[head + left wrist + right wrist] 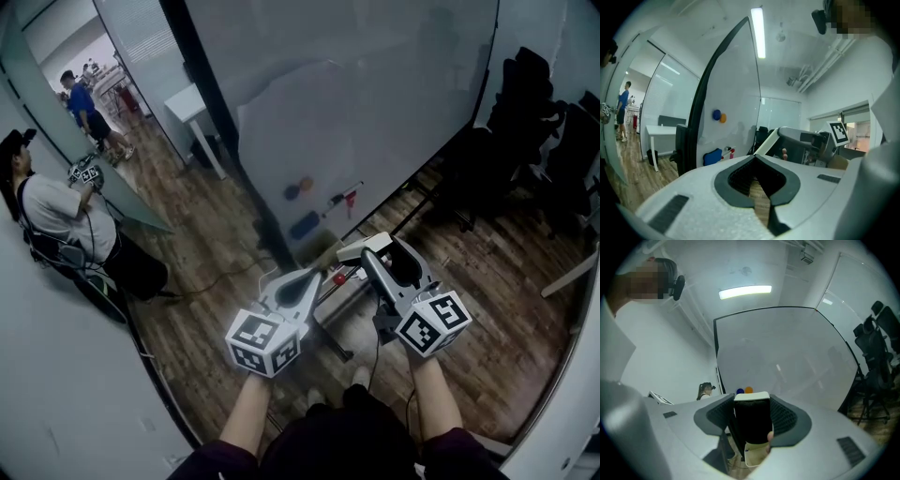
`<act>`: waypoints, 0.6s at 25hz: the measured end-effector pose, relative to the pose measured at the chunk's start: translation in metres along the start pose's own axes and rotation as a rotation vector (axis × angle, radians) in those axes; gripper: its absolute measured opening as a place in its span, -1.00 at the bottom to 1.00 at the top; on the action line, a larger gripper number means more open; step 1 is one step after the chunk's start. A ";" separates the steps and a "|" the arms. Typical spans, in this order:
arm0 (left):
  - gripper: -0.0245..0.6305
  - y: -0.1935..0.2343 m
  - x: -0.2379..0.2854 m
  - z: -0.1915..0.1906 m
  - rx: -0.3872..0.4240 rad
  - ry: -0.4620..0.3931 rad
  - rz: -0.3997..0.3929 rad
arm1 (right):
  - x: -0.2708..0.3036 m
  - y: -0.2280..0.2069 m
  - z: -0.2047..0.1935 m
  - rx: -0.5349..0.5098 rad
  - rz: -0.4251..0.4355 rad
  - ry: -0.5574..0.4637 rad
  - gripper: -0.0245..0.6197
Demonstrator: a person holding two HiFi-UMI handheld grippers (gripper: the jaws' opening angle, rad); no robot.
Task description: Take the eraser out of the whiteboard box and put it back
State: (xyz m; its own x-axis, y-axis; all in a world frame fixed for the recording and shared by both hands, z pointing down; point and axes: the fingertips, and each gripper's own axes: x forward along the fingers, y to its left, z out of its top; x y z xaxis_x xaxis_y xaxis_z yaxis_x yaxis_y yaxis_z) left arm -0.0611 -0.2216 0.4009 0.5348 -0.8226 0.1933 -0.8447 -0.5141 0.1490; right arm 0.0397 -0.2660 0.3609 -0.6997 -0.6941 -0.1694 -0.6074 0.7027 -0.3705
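Observation:
My right gripper (373, 255) (751, 405) is shut on the eraser (363, 246) (752, 420), a block with a white back and black felt. It holds the eraser upright in front of the whiteboard (366, 103), above the white box (751, 456) on the board's stand. A little left of the eraser, my left gripper (313, 276) (754, 158) is shut with nothing between its jaws. In the left gripper view the eraser (767, 140) shows ahead, slanting out of the right gripper (806, 140).
On the board hang a blue pad (305, 225), two round magnets (298, 187) and markers (343, 198). Black office chairs (534, 122) stand at right, a white desk (192, 105) at the back. Two people (56, 211) are at left beyond glass walls.

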 end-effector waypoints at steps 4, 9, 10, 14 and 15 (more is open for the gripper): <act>-0.91 0.003 -0.006 -0.004 -0.014 0.001 -0.020 | -0.002 0.006 -0.002 -0.003 -0.022 -0.007 -0.22; -0.91 0.004 -0.012 -0.007 -0.023 -0.008 -0.038 | -0.006 0.012 0.000 -0.026 -0.037 -0.021 -0.21; -0.91 0.004 -0.013 -0.007 -0.024 -0.009 -0.041 | -0.007 0.013 0.000 -0.029 -0.039 -0.022 -0.22; -0.91 0.002 -0.018 -0.007 -0.023 -0.014 -0.051 | -0.011 0.017 0.000 -0.036 -0.050 -0.026 -0.22; -0.91 0.002 -0.019 -0.007 -0.024 -0.015 -0.052 | -0.012 0.018 -0.001 -0.037 -0.052 -0.026 -0.22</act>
State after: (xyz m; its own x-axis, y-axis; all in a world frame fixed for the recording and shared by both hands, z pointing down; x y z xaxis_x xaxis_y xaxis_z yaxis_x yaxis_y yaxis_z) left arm -0.0724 -0.2054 0.4047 0.5771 -0.7988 0.1699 -0.8151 -0.5502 0.1816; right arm 0.0369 -0.2455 0.3568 -0.6568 -0.7336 -0.1744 -0.6567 0.6702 -0.3459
